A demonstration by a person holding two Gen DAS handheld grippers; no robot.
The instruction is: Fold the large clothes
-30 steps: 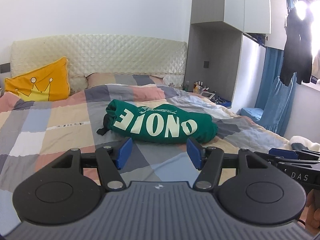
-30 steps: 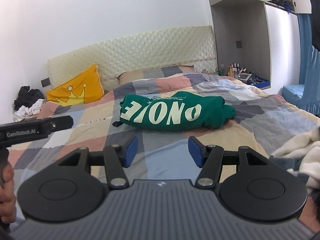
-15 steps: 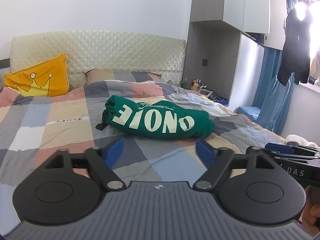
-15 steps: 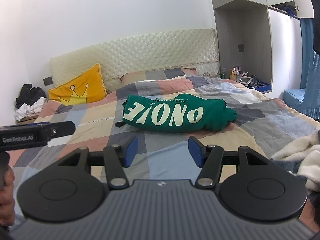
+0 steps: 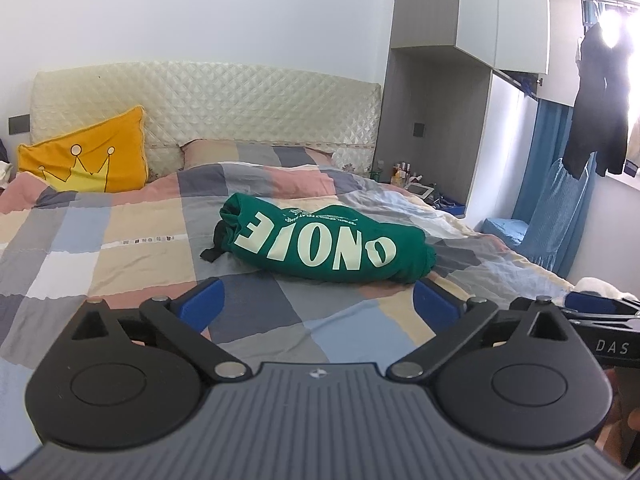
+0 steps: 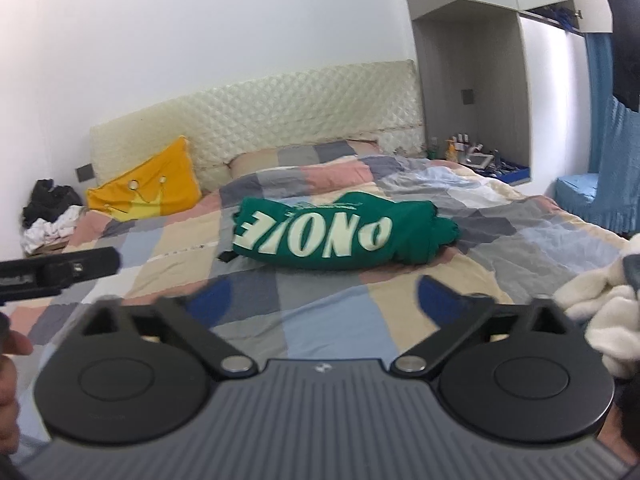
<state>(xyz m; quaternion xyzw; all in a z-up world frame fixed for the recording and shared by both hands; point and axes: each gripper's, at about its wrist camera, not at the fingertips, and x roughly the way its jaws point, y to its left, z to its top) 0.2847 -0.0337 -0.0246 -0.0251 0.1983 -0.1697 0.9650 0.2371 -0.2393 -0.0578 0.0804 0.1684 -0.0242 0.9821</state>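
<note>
Basically the fold looks finished or close to it: the green sweatshirt lies as a compact bundle near the middle of the bed, its white lettering facing up and reading upside down from both wrist views, a dark strip of fabric poking out at its left end and some bunched cloth at its right end. Left hand-held gripper hovers over the checked quilt short of the bundle, blue pads spread wide, nothing between them. Right hand-held gripper same deal, fingers wide apart and empty, slightly blurred, also short of the garment and not touching it. My read: if anything is left, it is tidying the loose right end or moving on to another garment; the white fluffy fabric at the right edge of the right view could be next, but cannot tell what it is. Yellow crown pillow leans on the quilted headboard, well apart from the sweatshirt. Containers: none on the bed. The open cabinet niche beside the headboard holds small bottles and a tablet-like item on its ledge, too small to name. A pile of dark and white clothes sits left of the bed, what it rests on unclear.
</note>
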